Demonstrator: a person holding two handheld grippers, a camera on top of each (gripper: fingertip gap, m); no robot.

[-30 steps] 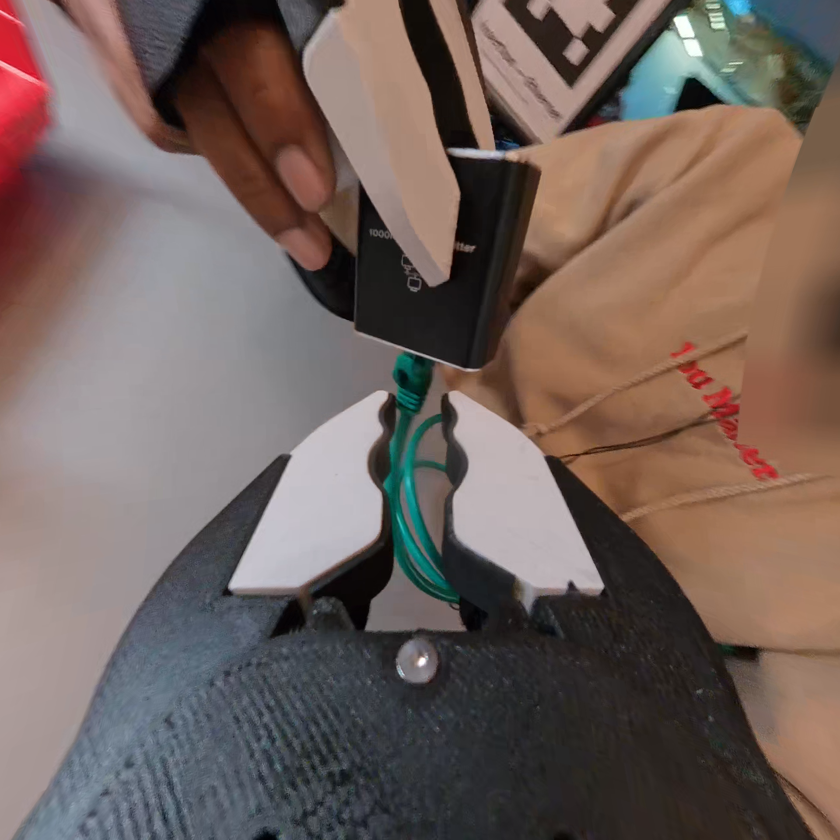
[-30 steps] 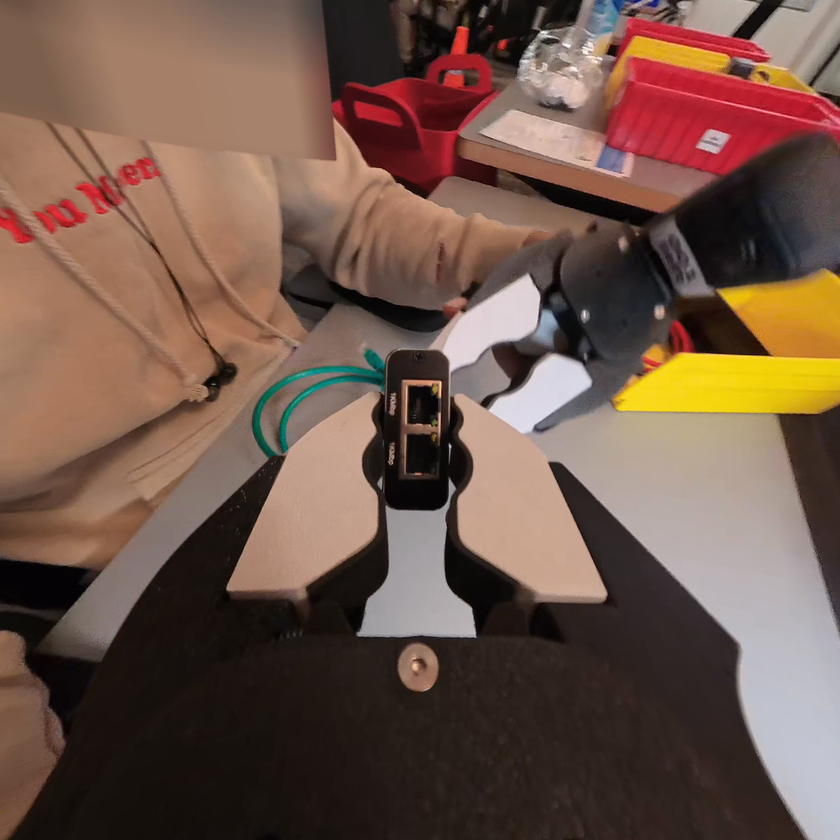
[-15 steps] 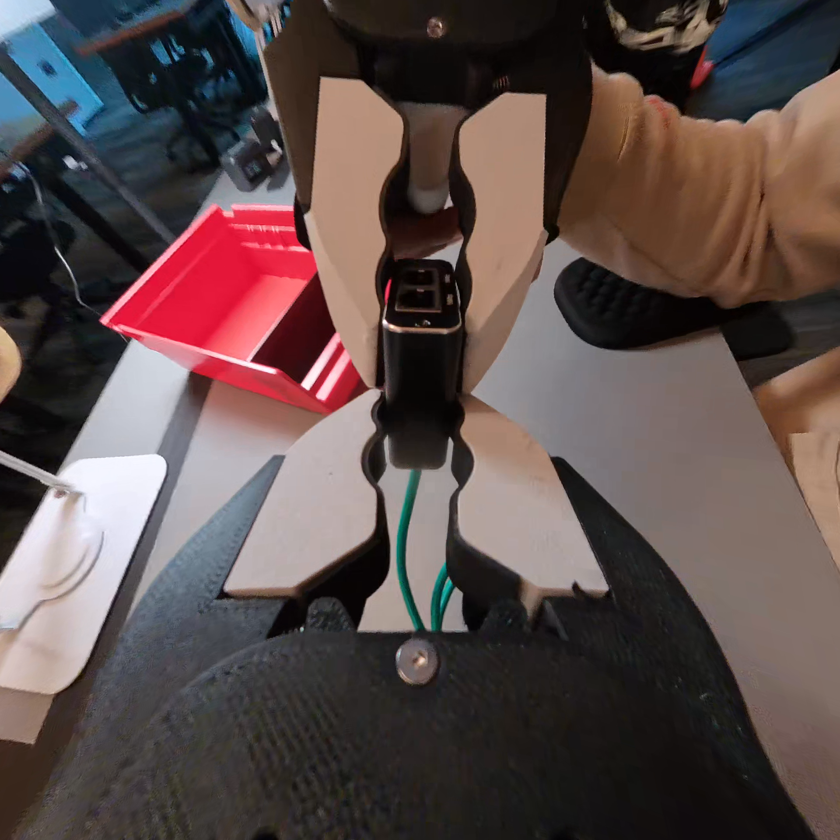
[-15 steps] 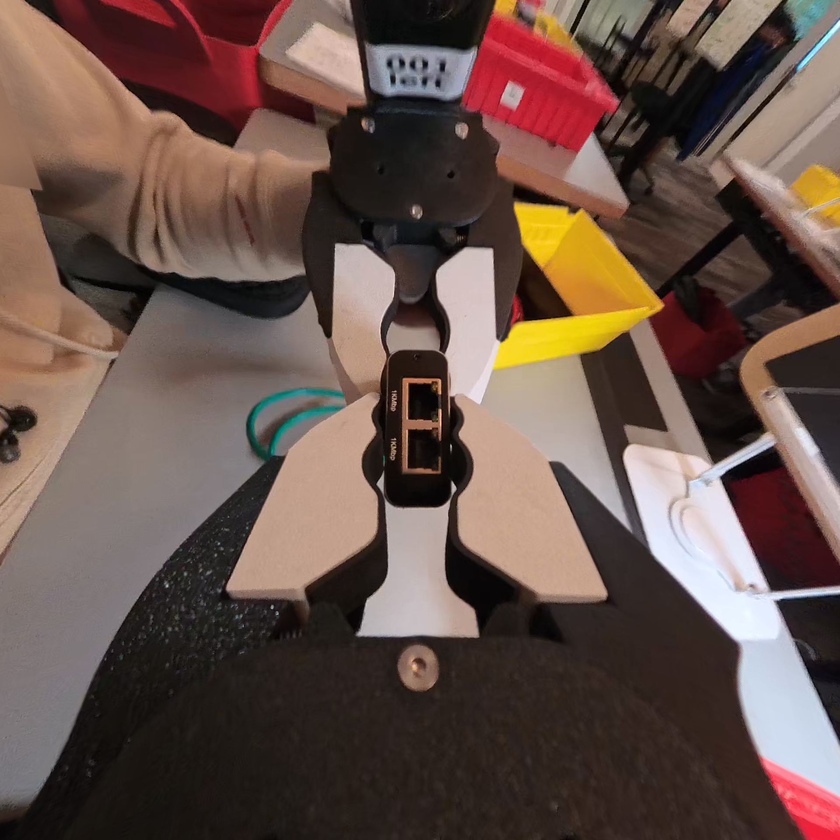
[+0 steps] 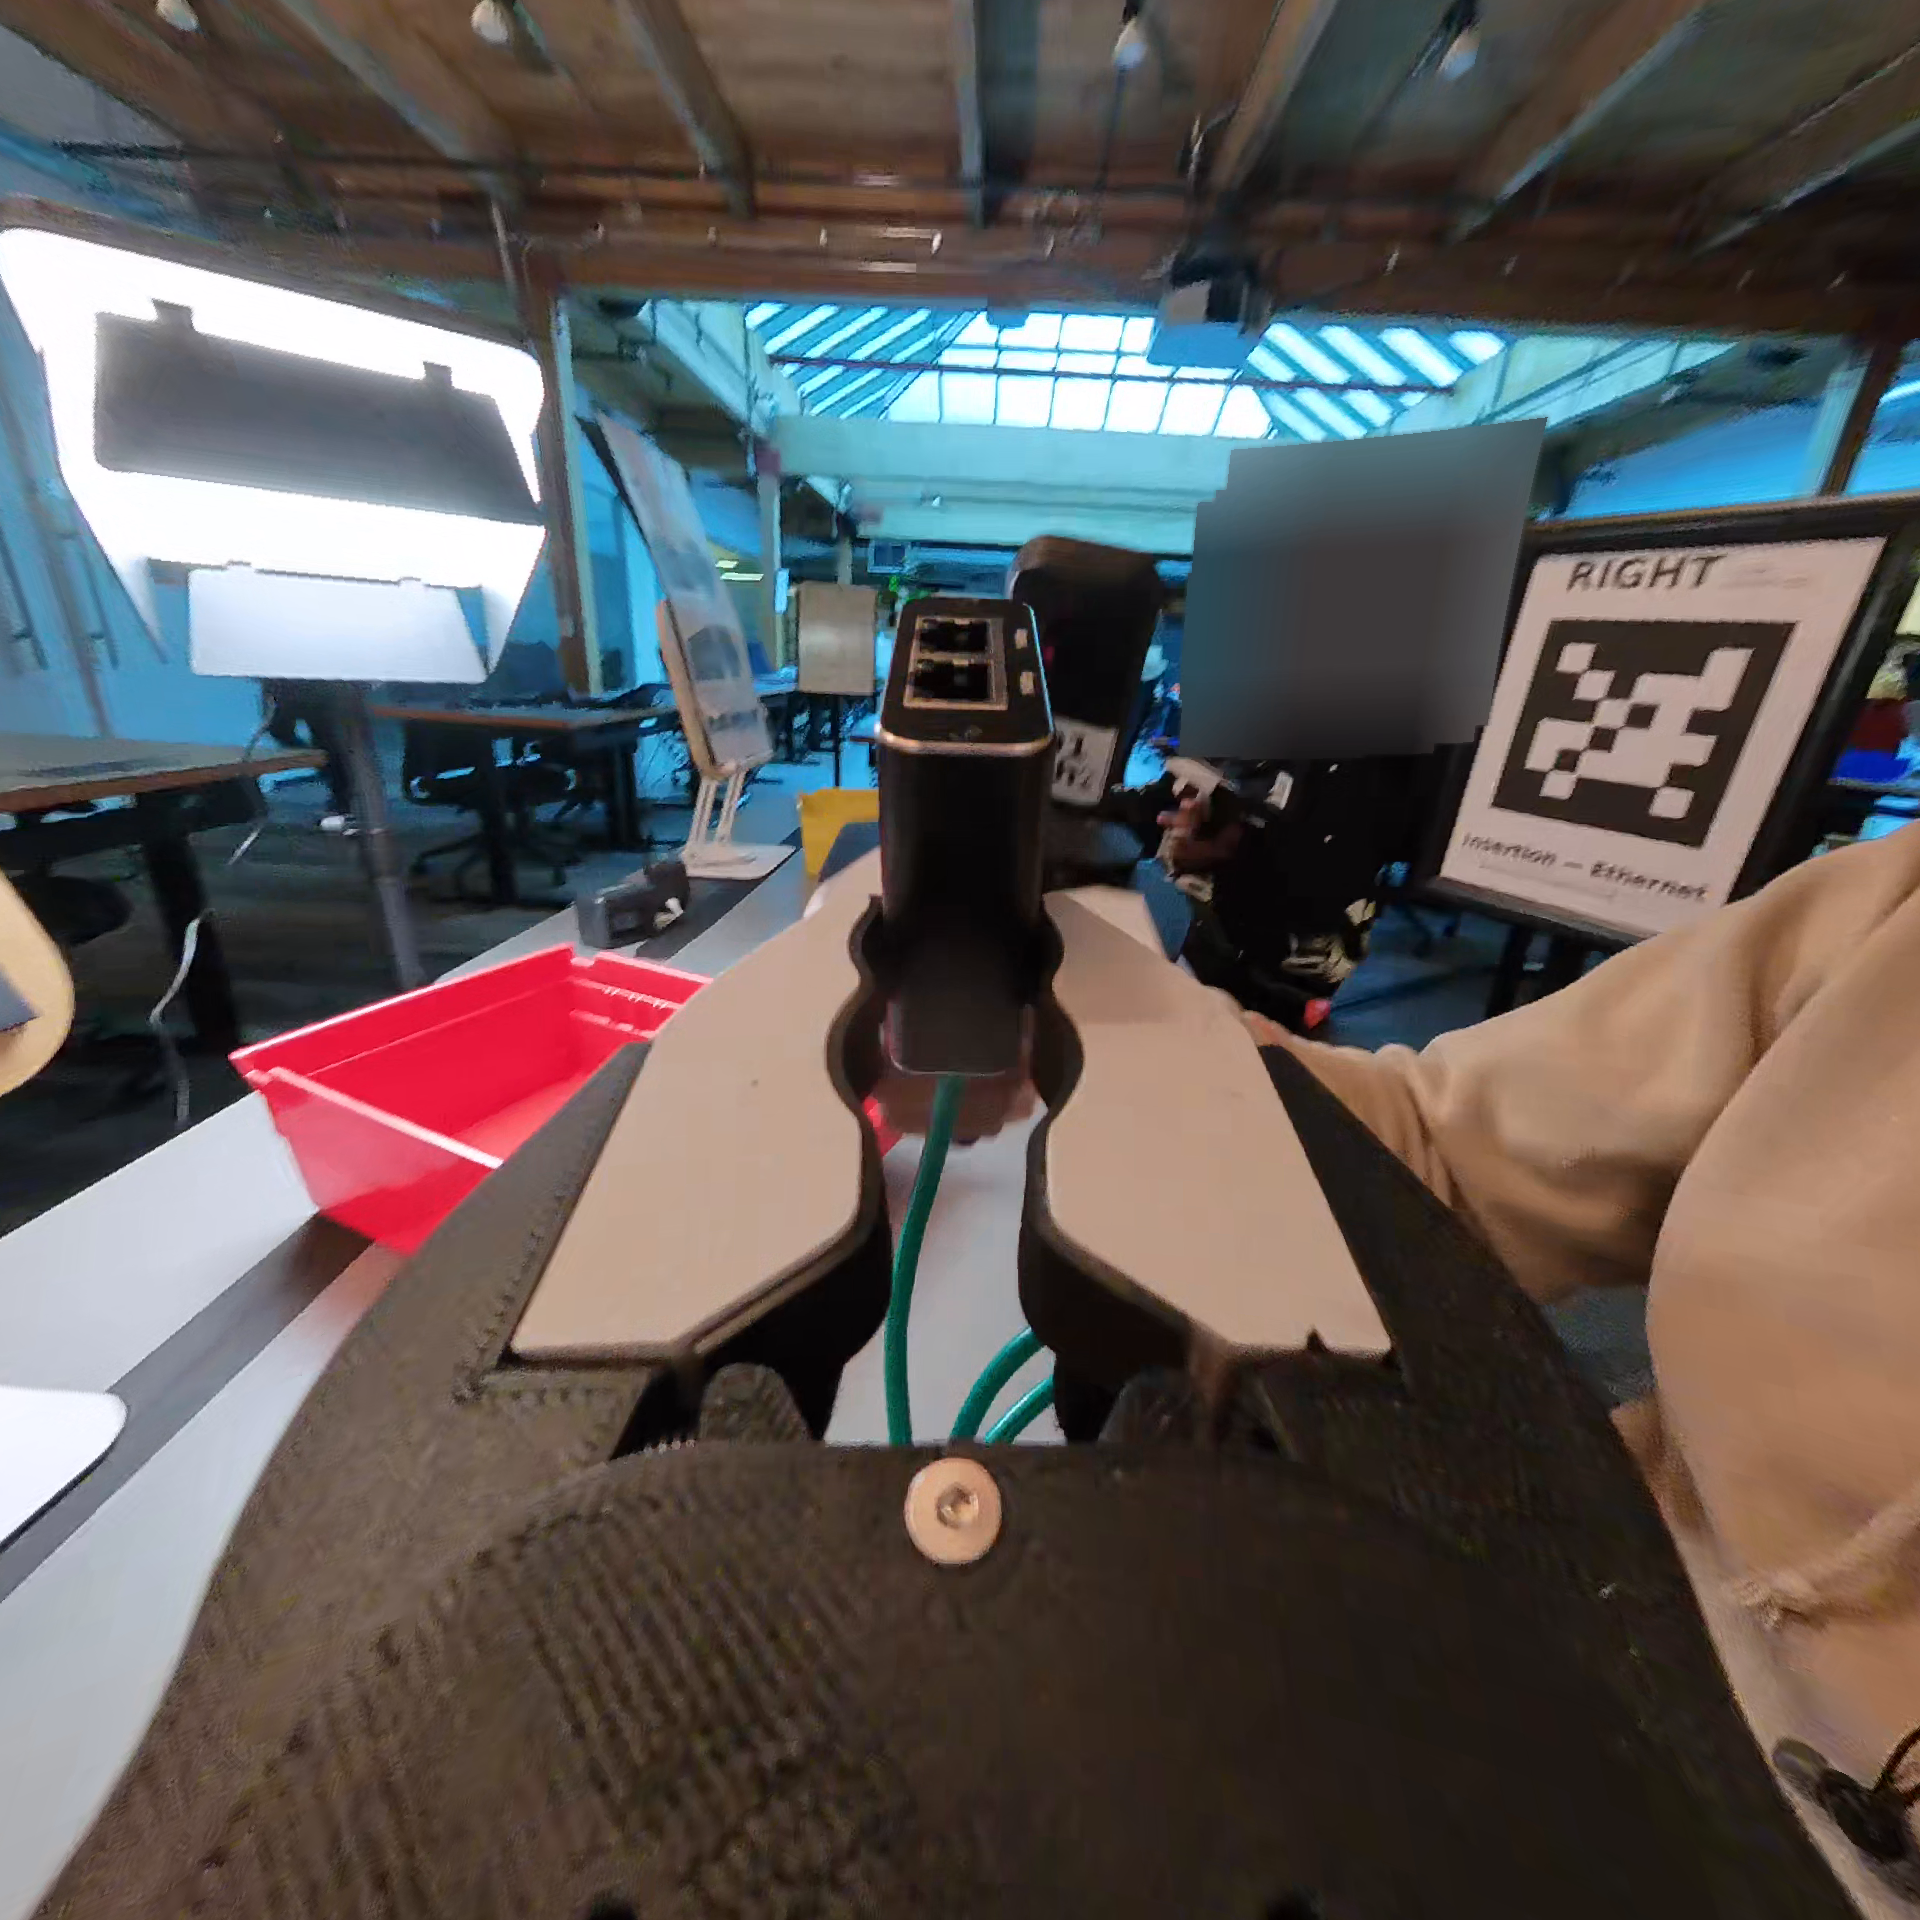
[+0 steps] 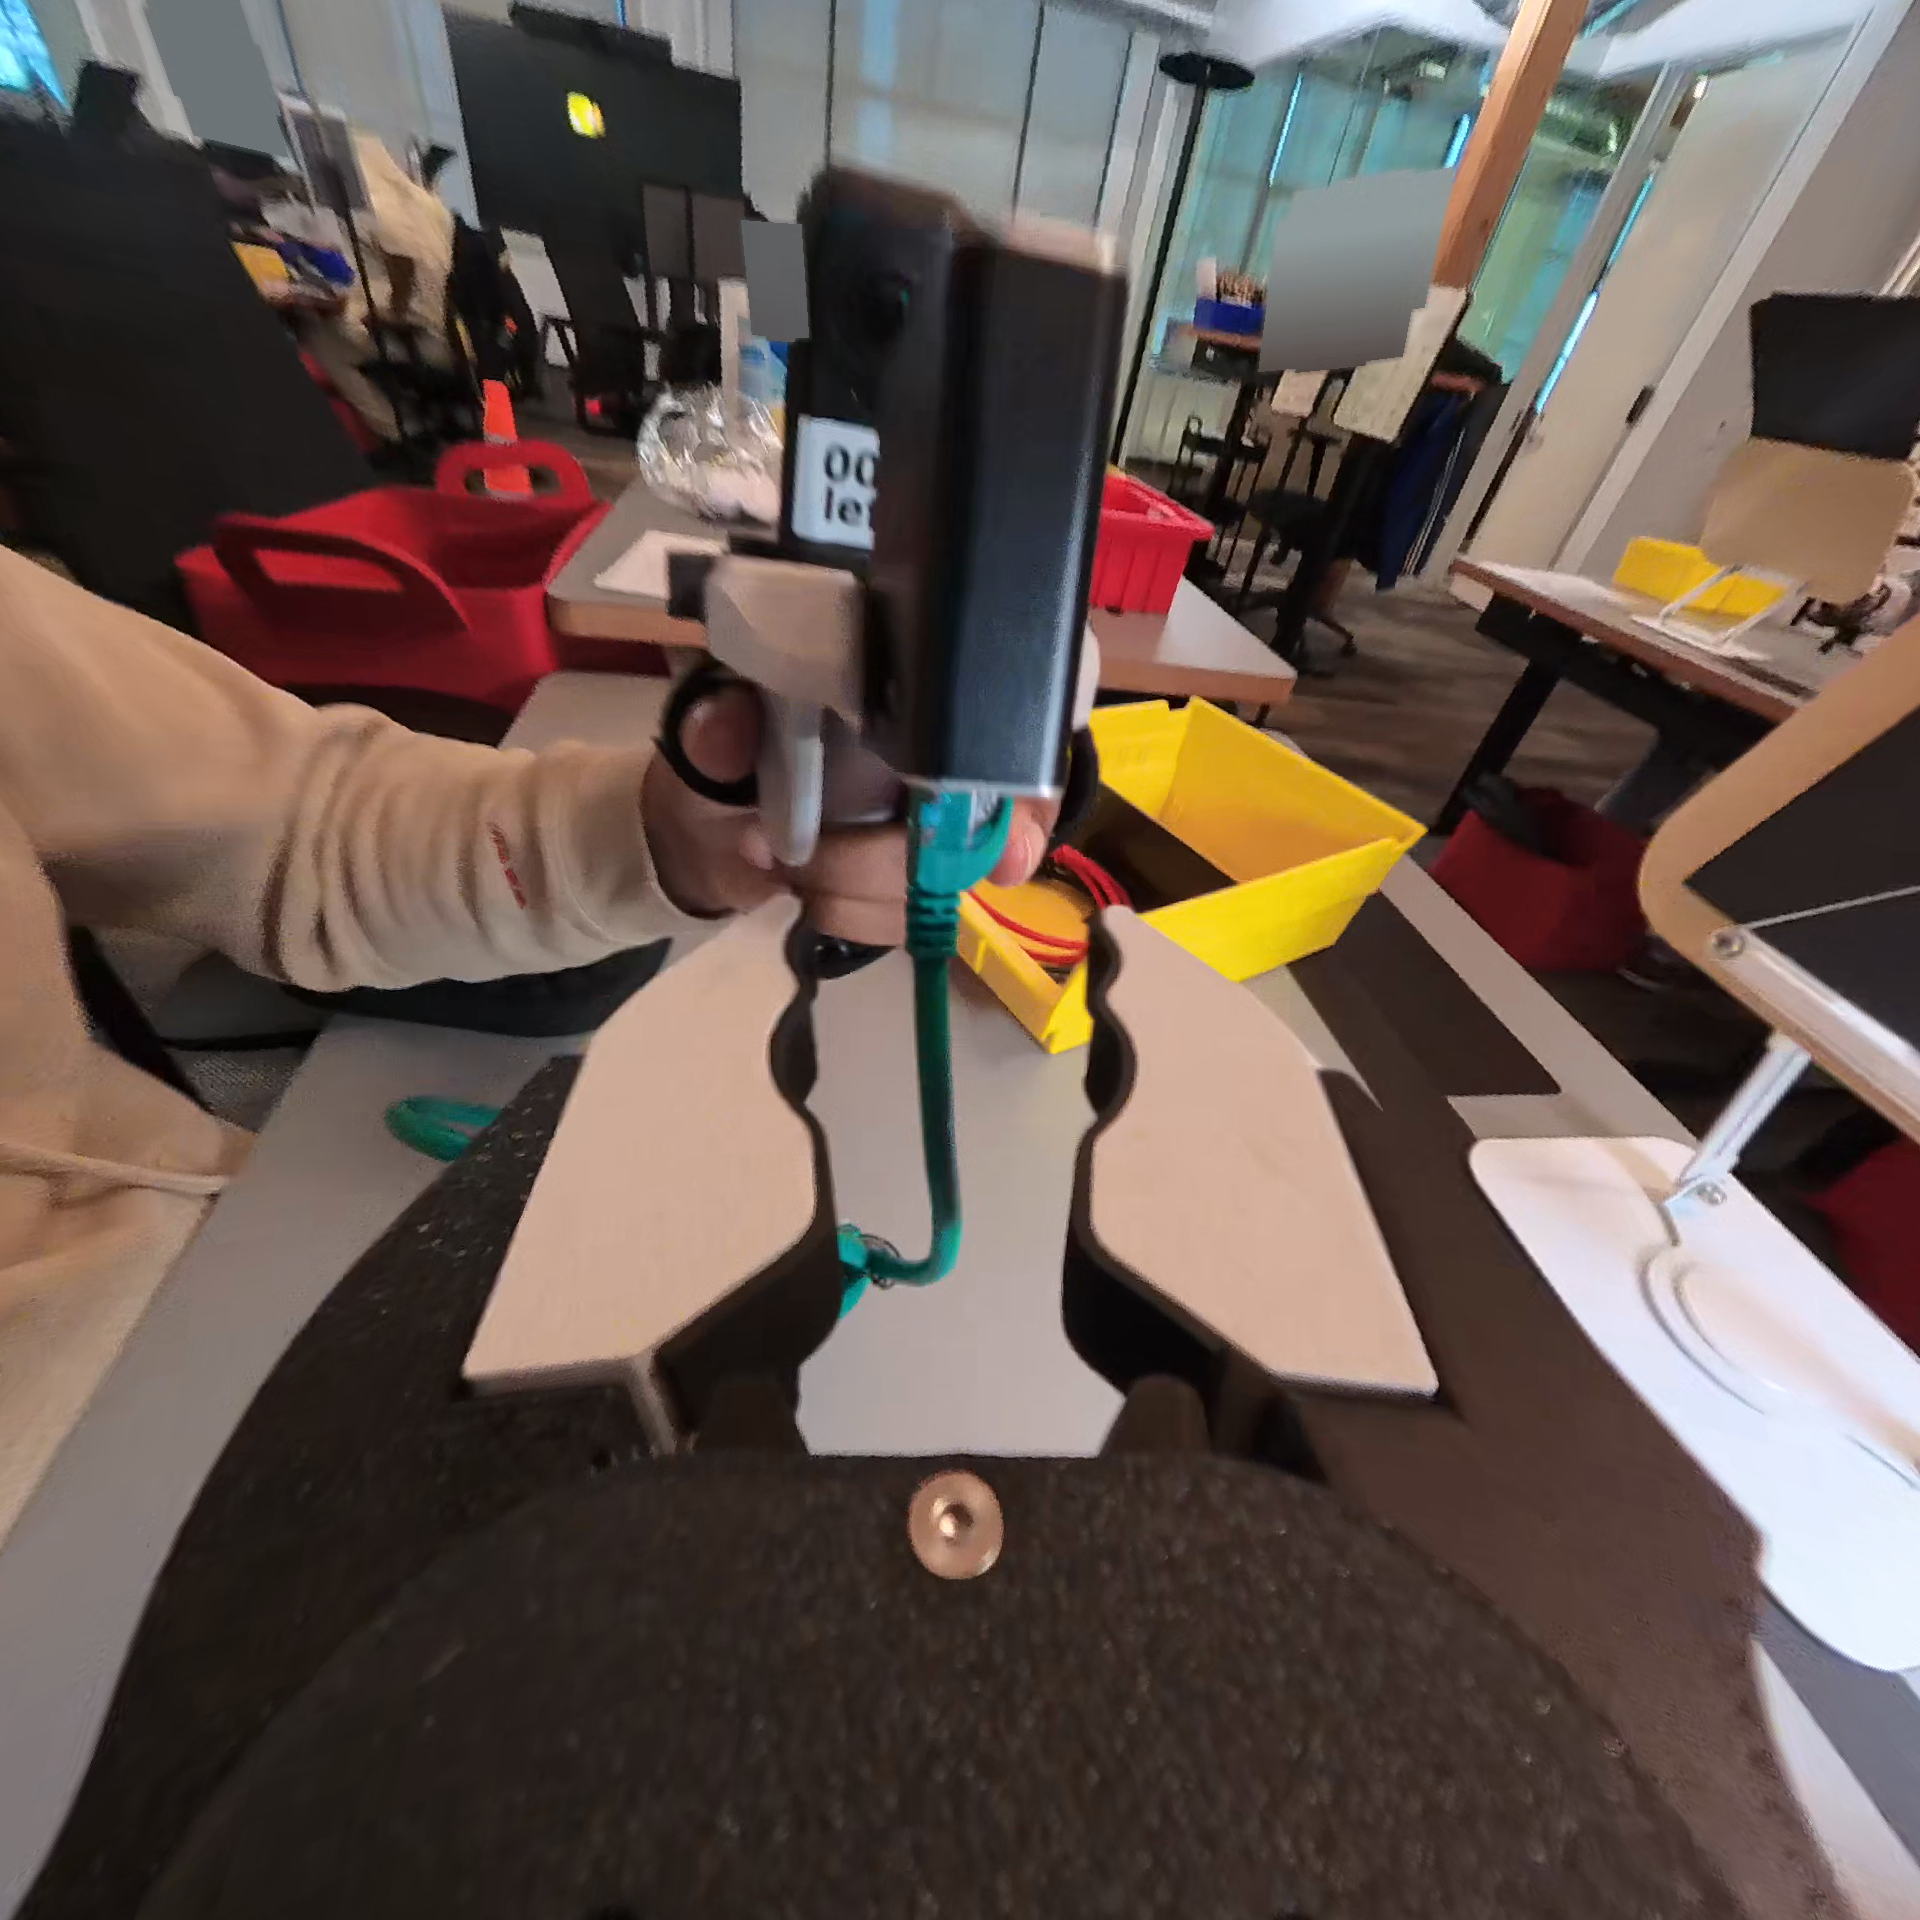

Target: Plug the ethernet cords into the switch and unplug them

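My left gripper [image 5: 956,925] is shut on the lower half of the black switch [image 5: 961,831] and holds it upright above the table. Two empty ports [image 5: 954,660] show on its upper end. A green ethernet cord [image 5: 914,1226] is plugged into its lower end and hangs down between my left fingers. In the right wrist view the switch [image 6: 997,499] stands ahead with the green plug [image 6: 951,831] in its underside. My right gripper [image 6: 951,920] is open just below it. The cord [image 6: 935,1039] runs loose between its fingers, which do not grip it.
A red bin [image 5: 457,1060] sits on the grey table [image 5: 125,1247] to the left. A yellow bin [image 6: 1247,831] with red cord lies beyond my right gripper. A white stand base [image 6: 1662,1299] is at the right. A person's tan sleeve [image 6: 312,831] reaches in from the left. My two grippers' fingertips are within a few centimetres of each other.
My right gripper has let go of the switch, opened and drawn back below it. My left gripper has closed on the switch and tilted it upright, with the cord still plugged in.
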